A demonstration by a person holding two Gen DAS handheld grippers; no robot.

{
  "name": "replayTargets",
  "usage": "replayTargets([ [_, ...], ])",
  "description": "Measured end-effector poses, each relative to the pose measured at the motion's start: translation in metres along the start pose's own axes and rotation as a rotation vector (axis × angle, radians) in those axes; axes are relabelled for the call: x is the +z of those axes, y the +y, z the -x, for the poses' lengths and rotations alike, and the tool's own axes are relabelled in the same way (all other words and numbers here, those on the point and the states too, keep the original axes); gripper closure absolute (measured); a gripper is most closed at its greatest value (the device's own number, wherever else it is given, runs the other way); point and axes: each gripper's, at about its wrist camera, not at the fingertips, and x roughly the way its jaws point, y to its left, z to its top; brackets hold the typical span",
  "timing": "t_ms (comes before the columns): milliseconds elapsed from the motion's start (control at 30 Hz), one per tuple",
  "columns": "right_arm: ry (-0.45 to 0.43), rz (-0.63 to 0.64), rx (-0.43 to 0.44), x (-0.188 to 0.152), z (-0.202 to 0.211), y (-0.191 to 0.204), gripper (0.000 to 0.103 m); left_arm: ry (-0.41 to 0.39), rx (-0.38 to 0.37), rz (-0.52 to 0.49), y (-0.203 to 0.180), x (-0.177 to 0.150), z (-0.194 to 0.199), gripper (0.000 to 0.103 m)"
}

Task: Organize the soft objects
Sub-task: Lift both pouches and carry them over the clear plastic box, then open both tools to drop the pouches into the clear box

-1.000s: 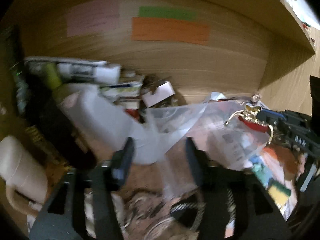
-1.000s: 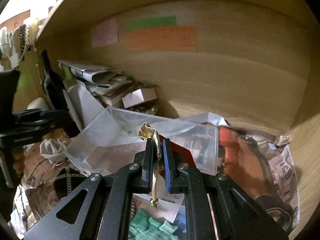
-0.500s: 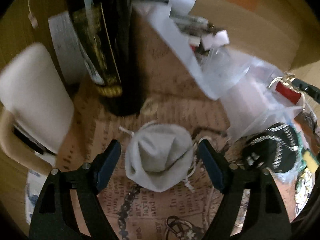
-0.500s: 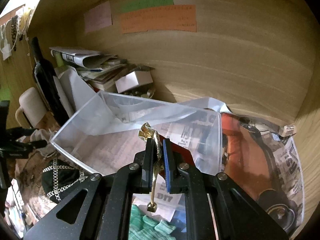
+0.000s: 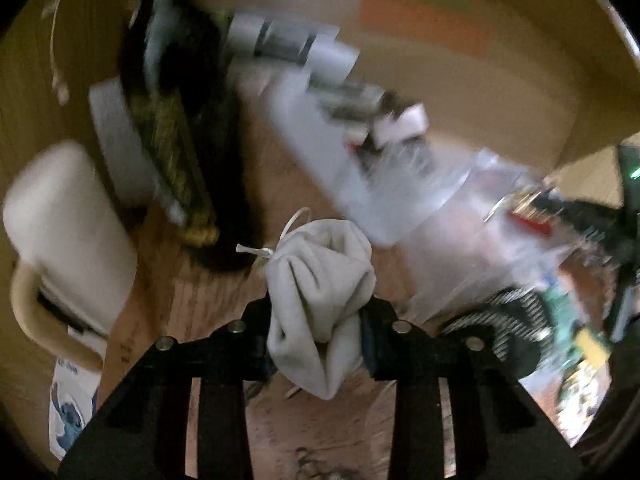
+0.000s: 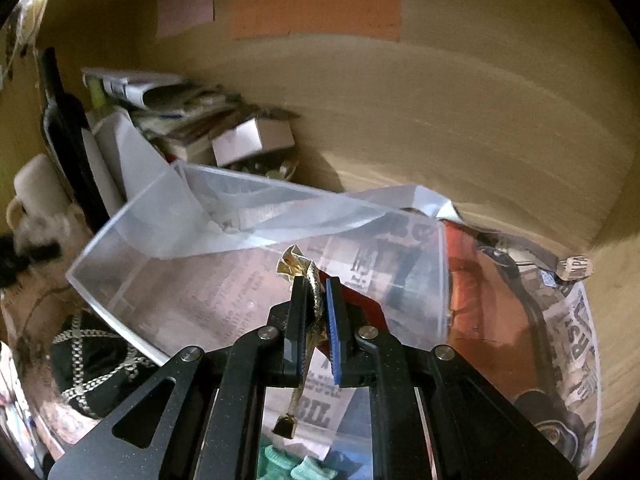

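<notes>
Grey cloth pouch [image 5: 320,296] sits pinched between the fingers of the left gripper [image 5: 318,320], bunched and upright with its drawstring knot at the top, lifted clear of the paper-covered surface. Rightward and slightly ahead lies the clear plastic bin [image 6: 256,264], its open mouth tilted toward the left side, so the left gripper looks the nearer one to feed it. Farther right, the right gripper [image 6: 318,300] is pressed together on a gold ribbon [image 6: 310,280] at the bin's near wall.

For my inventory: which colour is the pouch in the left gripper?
Light grey pouch, white drawstring; clearest in the left wrist view.
</notes>
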Motion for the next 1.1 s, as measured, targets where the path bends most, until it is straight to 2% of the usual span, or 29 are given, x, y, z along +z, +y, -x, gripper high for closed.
replayTargets([
  [167, 0.069, 0.059, 0.008, -0.001, -0.018, 0.011, 0.095, -0.043, -0.083, -0.021, -0.026, 0.027, 0.004, 0.070],
  [300, 0.096, 0.068, 0.031, -0.002, -0.021, 0.016, 0.095, -0.034, -0.116, -0.061, -0.050, 0.045, -0.018, 0.070],
  [467, 0.122, 0.063, 0.073, -0.004, -0.020, 0.015, 0.082, 0.039, -0.139, -0.100, -0.077, 0.055, -0.049, 0.069],
  [633, 0.100, 0.038, 0.096, -0.007, -0.010, 0.014, 0.064, 0.035, -0.131, -0.147, -0.098, 0.061, -0.061, 0.065],
  [700, 0.080, 0.035, 0.101, -0.008, -0.002, 0.014, 0.062, 0.047, -0.144, -0.162, -0.105, 0.062, -0.067, 0.064],
  [767, 0.061, 0.030, 0.103, -0.007, 0.004, 0.015, 0.060, 0.052, -0.134, -0.173, -0.110, 0.063, -0.070, 0.056],
  [900, 0.009, 0.016, 0.098, -0.009, 0.023, 0.016, 0.042, 0.053, -0.135, -0.170, -0.111, 0.060, -0.068, 0.043],
  [967, -0.018, 0.015, 0.089, -0.010, 0.032, 0.017, 0.037, 0.048, -0.138, -0.167, -0.110, 0.060, -0.065, 0.031],
  [1100, -0.075, 0.016, 0.057, -0.013, 0.055, 0.020, 0.031, 0.028, -0.144, -0.169, -0.113, 0.060, -0.053, 0.028],
])
